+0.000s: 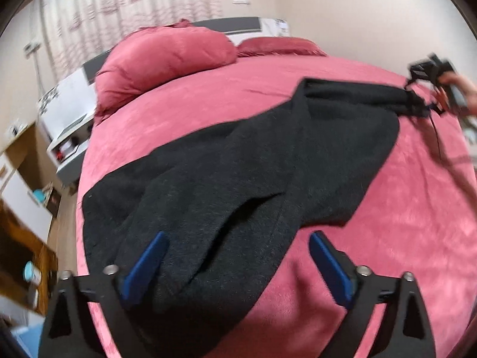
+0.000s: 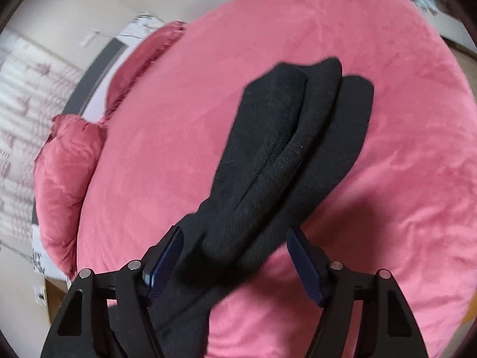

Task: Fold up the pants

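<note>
Folding on the pink velvet bedspread (image 1: 387,223), below the pillow (image 1: 164,59), with the black pants (image 1: 238,155) stretched diagonally over the middle of it: near end flat and rumpled, far end gathered and raised off the cover. Carry that raised end over in one low arc so the layers land edge on edge, and judge the line by the seam running along the bundle. Right gripper (image 2: 235,256): tongs fairly wide, with the thick roll of cloth between them and draped over one pad; clamped or merely hooked, cannot tell, so check the hold before pulling. Left gripper (image 1: 238,264): tongs wide, holding nothing, poised just above the near end. Press down there to pin the cloth, or pinch the loose edge between the blue pads (image 1: 149,264), against sliding on the plush.
</note>
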Tool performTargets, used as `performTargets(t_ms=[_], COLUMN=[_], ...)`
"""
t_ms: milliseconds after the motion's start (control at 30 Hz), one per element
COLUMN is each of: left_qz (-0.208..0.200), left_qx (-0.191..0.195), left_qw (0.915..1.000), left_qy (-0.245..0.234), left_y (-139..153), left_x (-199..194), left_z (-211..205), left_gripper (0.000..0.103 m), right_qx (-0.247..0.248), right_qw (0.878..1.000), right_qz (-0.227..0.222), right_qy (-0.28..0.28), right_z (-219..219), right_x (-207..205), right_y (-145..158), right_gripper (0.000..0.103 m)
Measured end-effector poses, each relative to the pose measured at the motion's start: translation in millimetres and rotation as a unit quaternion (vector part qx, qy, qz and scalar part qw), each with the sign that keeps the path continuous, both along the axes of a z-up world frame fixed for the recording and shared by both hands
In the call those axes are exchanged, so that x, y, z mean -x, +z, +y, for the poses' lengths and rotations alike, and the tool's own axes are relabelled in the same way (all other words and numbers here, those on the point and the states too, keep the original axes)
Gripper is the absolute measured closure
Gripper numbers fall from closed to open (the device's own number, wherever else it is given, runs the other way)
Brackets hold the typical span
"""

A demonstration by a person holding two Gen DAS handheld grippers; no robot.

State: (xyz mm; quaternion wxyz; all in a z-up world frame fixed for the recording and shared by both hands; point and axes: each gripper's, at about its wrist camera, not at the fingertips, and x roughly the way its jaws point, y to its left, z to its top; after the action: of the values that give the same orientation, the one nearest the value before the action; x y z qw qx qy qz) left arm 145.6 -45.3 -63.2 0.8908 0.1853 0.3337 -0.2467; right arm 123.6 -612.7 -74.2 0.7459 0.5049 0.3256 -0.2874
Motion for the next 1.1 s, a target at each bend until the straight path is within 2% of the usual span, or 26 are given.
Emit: performTargets(t_ms=[67, 100, 133, 167, 200, 233, 300, 333, 367, 467, 533, 667, 767, 867, 967, 1000, 1033, 1100], left_qz=[-0.022, -0.02, 0.001, 0.024, 0.046, 0.05, 0.066, 0.082, 0.088, 0.097, 0.101, 0.099, 0.102, 0.113, 0.118, 0.127, 0.136, 0.142], left_qx=[-0.042, -0.057, -0.059, -0.05, -0.019, -0.004, 0.019, 0.037, 0.048, 0.103, 0.15, 0.215, 0.233, 0.238, 0.209, 0.204, 0.207, 0.219], left_qw=[0.9989, 0.9981, 0.998, 0.9981, 0.9981, 0.9978, 0.9962, 0.9945, 0.9934, 0.9873, 0.9797, 0.9658, 0.9604, 0.9589, 0.9662, 0.9657, 0.9628, 0.9541], left_qy=[0.007, 0.015, 0.023, 0.028, 0.035, 0.043, 0.052, 0.053, 0.056, 0.072, 0.086, 0.107, 0.114, 0.105, 0.094, 0.099, 0.108, 0.147], left_y=[-11.2, -16.5, -24.7, -29.0, -27.9, -25.1, -16.3, -9.0, -2.5, 23.8, 42.4, 72.5, 82.0, 81.6, 66.5, 57.3, 49.2, 36.1], left_x=[-1.7, -5.6, -14.6, -21.7, -28.1, -30.4, -35.0, -36.6, -36.4, -33.2, -27.5, -1.4, 24.6, 50.5, 76.1, 86.4, 101.4, 115.0], left_z=[-8.0, -10.6, -10.6, -8.4, -2.3, 1.6, 9.0, 13.0, 16.2, 36.6, 58.7, 101.7, 130.5, 151.8, 164.7, 170.5, 180.5, 202.5], left_gripper=[0.003, 0.008, 0.029, 0.039, 0.041, 0.054, 0.069, 0.082, 0.085, 0.087, 0.087, 0.088, 0.088, 0.088, 0.089, 0.094, 0.103, 0.103], right_qx=[-0.026, -0.03, -0.03, -0.027, -0.021, -0.015, -0.008, -0.005, -0.005, 0.019, 0.035, 0.058, 0.066, 0.046, 0.033, 0.028, 0.024, 0.009], right_qw=[1.0, 0.999, 0.999, 1.0, 1.0, 1.0, 1.0, 0.999, 0.998, 0.996, 0.994, 0.991, 0.989, 0.99, 0.991, 0.993, 0.993, 0.995], right_qz=[0.01, 0.016, 0.016, 0.013, 0.011, 0.009, -0.006, -0.017, -0.044, -0.062, -0.065, -0.078, -0.087, -0.094, -0.062, -0.041, -0.032, -0.015], right_qy=[-0.006, -0.007, -0.006, -0.001, 0.008, 0.016, 0.027, 0.031, 0.038, 0.064, 0.078, 0.096, 0.098, 0.09, 0.11, 0.11, 0.108, 0.094], right_z=[-6.3, -7.3, -7.7, -8.7, -8.5, -7.5, -10.9, -12.3, -13.9, -9.8, -1.3, 13.1, 18.0, 16.9, 19.9, 21.3, 22.4, 23.4], right_x=[-8.1, -9.7, -11.1, -11.8, -11.5, -9.5, -1.2, 3.2, 9.6, 18.8, 27.0, 49.3, 73.7, 107.4, 129.3, 139.4, 146.4, 162.9], right_y=[-11.5, -15.8, -17.0, -16.0, -12.3, -7.0, 2.8, 8.5, 17.0, 41.4, 56.4, 79.5, 89.6, 88.8, 68.6, 55.1, 47.3, 22.4], right_gripper=[0.055, 0.059, 0.066, 0.069, 0.071, 0.076, 0.085, 0.09, 0.091, 0.092, 0.092, 0.092, 0.092, 0.092, 0.088, 0.085, 0.084, 0.083])
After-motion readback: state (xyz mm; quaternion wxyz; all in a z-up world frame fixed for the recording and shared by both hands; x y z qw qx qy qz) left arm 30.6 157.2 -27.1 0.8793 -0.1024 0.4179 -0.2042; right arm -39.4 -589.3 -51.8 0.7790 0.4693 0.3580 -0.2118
